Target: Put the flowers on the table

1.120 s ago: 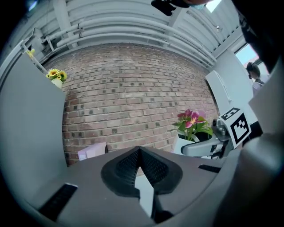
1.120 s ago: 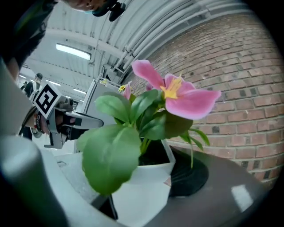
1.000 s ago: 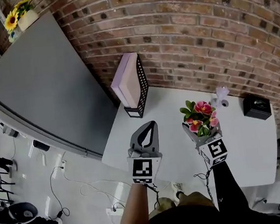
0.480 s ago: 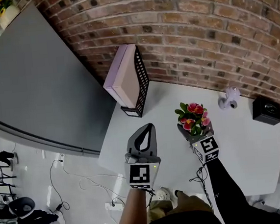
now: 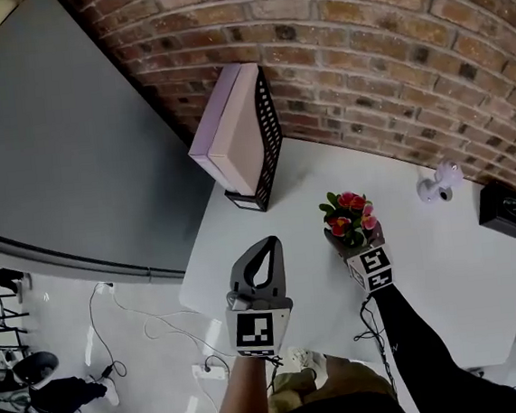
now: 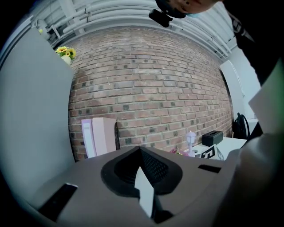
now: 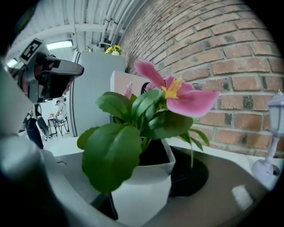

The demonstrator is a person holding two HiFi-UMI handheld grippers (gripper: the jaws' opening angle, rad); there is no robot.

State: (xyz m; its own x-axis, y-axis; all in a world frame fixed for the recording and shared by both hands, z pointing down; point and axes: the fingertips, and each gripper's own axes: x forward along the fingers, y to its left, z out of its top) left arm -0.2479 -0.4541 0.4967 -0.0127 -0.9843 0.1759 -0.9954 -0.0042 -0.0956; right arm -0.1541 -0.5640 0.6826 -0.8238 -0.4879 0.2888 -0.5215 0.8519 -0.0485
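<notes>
A small white pot (image 7: 143, 191) of pink flowers (image 5: 350, 217) with green leaves sits between the jaws of my right gripper (image 5: 355, 239), which is shut on it over the white table (image 5: 446, 269). In the right gripper view the pot fills the gap between the jaws and a pink bloom (image 7: 177, 95) rises above it. Whether the pot's base touches the table is hidden. My left gripper (image 5: 270, 243) hovers at the table's near left edge, its tips (image 6: 140, 149) meeting with nothing between them.
A black mesh file holder (image 5: 266, 146) with pink folders stands at the table's back left by the brick wall (image 5: 361, 46). A small white lamp (image 5: 439, 184) and a black box (image 5: 503, 208) sit at the back right. A grey cabinet (image 5: 61, 138) is to the left, with cables on the floor (image 5: 151, 325).
My right gripper has come down toward the table with the flower pot still in it. The left gripper has sunk a little too and stays shut.
</notes>
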